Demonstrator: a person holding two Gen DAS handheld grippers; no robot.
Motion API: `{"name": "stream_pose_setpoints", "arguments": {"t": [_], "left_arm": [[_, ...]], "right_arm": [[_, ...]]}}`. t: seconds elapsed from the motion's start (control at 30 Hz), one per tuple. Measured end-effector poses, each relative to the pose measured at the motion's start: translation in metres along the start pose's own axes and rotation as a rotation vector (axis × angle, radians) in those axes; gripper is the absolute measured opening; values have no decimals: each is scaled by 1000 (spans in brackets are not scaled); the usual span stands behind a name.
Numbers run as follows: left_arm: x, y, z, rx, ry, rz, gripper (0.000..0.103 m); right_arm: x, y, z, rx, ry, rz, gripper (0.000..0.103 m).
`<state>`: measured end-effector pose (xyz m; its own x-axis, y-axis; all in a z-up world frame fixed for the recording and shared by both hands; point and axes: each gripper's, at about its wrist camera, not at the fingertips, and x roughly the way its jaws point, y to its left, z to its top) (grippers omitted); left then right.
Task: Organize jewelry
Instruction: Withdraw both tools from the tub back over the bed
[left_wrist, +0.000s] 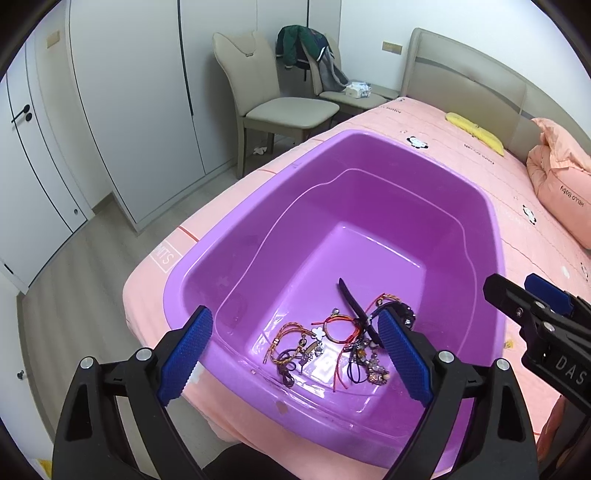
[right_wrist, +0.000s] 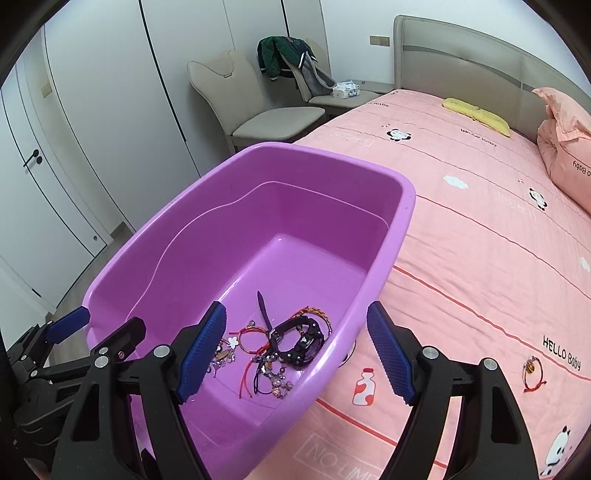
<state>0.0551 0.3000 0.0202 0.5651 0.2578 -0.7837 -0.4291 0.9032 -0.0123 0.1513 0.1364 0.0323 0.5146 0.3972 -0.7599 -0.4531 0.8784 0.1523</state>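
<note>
- Left gripper (left_wrist: 291, 354) is hovering over the near end of the tub (left_wrist: 207, 258), jaws spread wide and holding nothing; its pads are framing the jewelry pile (left_wrist: 332, 343).
- Tub is sitting at the corner of the bed (right_wrist: 480, 240), its near part overhanging the edge.
- Pile is lying on the tub floor at the near end: cord bracelets, charms, a hair tie, and a black watch (right_wrist: 301, 341) with its strap (right_wrist: 263, 310) pointing toward the far wall.
- Right gripper (right_wrist: 297, 352) is hanging above the tub's right rim, jaws likewise wide and empty; one pad is over the tub interior, the other over the sheet.
- Red bracelet (right_wrist: 532, 373) is lying on the sheet to the right, well apart from the tub.
- Progress, as a judgement: most pieces are appearing already gathered; the loose bracelet is remaining to be collected, and any sorting of the tangled pile is not yet showing.
</note>
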Motion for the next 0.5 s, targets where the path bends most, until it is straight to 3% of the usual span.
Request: {"name": "stream_pose_setpoints", "arguments": {"t": [0.5], "left_arm": [[-34, -30, -14, 51, -34, -52, 94]], "right_arm": [[-48, -35, -30, 68, -47, -1, 75]]}}
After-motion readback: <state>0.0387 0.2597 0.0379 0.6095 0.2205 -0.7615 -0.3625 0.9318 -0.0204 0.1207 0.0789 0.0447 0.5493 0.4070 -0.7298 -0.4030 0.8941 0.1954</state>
